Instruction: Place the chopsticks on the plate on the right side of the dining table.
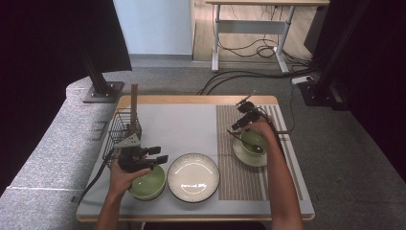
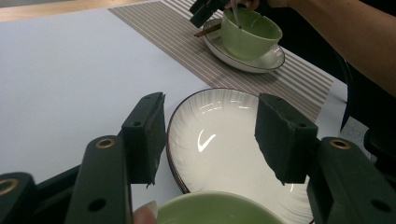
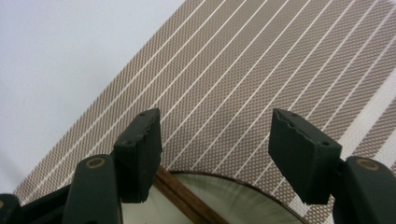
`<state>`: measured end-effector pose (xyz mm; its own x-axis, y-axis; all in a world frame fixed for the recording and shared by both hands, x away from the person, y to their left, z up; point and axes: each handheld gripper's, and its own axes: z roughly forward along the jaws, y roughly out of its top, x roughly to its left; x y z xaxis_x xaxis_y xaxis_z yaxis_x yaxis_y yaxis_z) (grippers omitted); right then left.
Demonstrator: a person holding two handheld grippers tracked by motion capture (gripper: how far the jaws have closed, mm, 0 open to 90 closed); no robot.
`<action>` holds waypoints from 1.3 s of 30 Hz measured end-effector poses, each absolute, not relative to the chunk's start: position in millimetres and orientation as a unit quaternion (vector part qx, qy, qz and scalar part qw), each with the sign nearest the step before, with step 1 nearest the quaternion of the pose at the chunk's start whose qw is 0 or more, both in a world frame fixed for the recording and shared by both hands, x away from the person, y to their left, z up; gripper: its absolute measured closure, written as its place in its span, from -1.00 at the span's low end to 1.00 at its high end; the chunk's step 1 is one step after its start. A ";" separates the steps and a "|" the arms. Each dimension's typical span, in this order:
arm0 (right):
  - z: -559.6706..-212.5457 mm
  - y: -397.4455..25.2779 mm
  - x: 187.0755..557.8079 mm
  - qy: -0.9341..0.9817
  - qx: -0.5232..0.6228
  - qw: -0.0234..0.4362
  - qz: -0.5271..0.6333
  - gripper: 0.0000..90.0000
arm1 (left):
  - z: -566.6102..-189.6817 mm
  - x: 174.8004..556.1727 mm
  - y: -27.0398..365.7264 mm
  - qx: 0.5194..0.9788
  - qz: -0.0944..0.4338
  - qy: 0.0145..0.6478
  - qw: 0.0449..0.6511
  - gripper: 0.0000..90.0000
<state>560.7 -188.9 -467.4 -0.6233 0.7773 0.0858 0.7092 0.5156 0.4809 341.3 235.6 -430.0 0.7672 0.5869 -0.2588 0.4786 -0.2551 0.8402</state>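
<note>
At the far left of the table (image 1: 191,111), a black wire basket (image 1: 122,130) stands just behind the left gripper (image 1: 154,154), with a dark upright stick (image 1: 134,103) rising from it. The left gripper has its jaws spread wide and grips nothing; it hovers above the near green bowl (image 1: 148,182), whose rim lies directly beneath the jaws and against the person's left hand (image 1: 125,176). In the left gripper view, this bowl's rim (image 2: 219,208) appears at the base of the jaws, and the white ribbed plate (image 2: 219,142) lies just ahead of them, seen through the gap between the two pads.

The white ribbed plate (image 1: 193,177) sits just beside the near green bowl. To its right lies the striped brown placemat (image 1: 238,167).

On the placemat rests a white saucer (image 1: 249,155) carrying the far green bowl (image 1: 253,142), which holds a dark spoon (image 1: 257,147). A brown chopstick (image 3: 184,199) lies across the saucer rim, under the left jaw in the right gripper view. The right gripper (image 1: 241,122) is held just beyond this bowl, jaws spread and empty, with the saucer rim (image 3: 224,186) below them.
</note>
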 end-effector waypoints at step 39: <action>-445.1 -246.4 533.2 0.793 0.512 0.088 0.319 -0.27 | -428.0 340.3 238.3 0.789 0.058 0.338 0.510 -0.04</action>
<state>533.2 -246.4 -445.1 -0.4609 0.8678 0.1859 0.7550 0.2733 0.5961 340.3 238.3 -428.0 0.7654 0.5916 -0.2534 0.4741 -0.2520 0.8436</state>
